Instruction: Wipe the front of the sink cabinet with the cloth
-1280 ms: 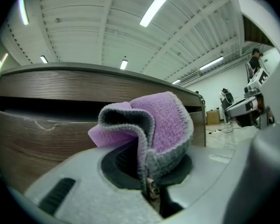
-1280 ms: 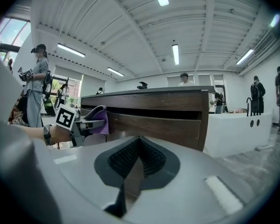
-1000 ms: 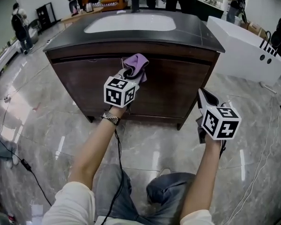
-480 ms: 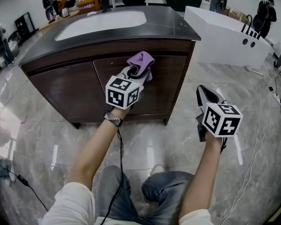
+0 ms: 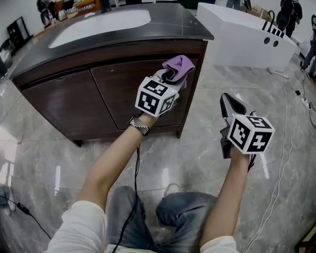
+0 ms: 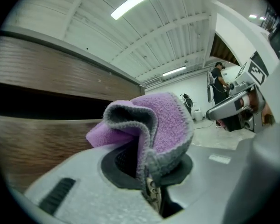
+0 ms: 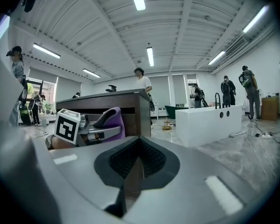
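Leftmost stands the one sink cabinet, dark brown wood under a dark countertop with a single white basin sunk into it. Its front shows two doors, the left door and the right door, side by side. At the upper right corner of the right door, close under the countertop's edge, is the one cloth, purple with a grey hem. It is bunched and folded over, and the left gripper has its jaws clamped tight on the cloth's lower fold. In the left gripper view the cloth rises out of the closed jaws of that gripper with the wood grain close behind it. Whether the cloth actually touches the wood cannot be told. Each of the two grippers carries one marker cube: the left cube sits just below the cloth, the right cube lower and further right. The right gripper hangs over the marble floor, right of the cabinet and apart from it. Its jaws are pressed together with nothing between them, as the right gripper view shows plainly. Further right, beyond the cabinet's corner, lies one long white tub with two dark holes in its side. Several people stand in the background.
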Demonstrator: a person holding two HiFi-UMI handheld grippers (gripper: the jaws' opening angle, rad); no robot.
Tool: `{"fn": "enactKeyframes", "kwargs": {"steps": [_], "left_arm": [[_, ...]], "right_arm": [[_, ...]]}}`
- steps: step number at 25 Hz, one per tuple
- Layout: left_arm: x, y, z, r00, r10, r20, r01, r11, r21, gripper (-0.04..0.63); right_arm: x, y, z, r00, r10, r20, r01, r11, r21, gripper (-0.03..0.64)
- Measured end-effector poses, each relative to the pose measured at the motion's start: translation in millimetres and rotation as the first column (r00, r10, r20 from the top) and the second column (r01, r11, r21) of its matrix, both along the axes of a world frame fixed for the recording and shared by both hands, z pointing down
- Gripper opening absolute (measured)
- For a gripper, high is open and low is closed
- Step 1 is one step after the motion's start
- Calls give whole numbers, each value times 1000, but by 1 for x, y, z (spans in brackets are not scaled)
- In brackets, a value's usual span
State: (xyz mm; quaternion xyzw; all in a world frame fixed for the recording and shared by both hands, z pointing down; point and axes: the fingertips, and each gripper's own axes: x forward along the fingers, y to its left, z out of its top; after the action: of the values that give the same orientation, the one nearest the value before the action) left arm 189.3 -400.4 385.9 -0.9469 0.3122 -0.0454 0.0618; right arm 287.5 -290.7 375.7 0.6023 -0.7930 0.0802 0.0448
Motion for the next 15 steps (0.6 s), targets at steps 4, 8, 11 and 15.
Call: {"fn": "enactKeyframes", "kwargs": {"steps": [4,8,11,15], "left_arm": [[32,-1,2,999,45,-5,-45,999,-14,48],[59,0,5,996,83,-6,-84,996,-19,48],[74,2,10,995,99,5,-99,995,-17,48],[94,10,21,992,129,11,-129,991,-21,48]], "right_arm": [[9,3,3,1000,19,-3,-19,1000,-4,8],[20,9,-2,999,44,2,-44,999,14,8],[28,11,-8,998,63,-2,-63,998,26,8],[42,15,-12,995,97,4,-97,995,36,8]]}}
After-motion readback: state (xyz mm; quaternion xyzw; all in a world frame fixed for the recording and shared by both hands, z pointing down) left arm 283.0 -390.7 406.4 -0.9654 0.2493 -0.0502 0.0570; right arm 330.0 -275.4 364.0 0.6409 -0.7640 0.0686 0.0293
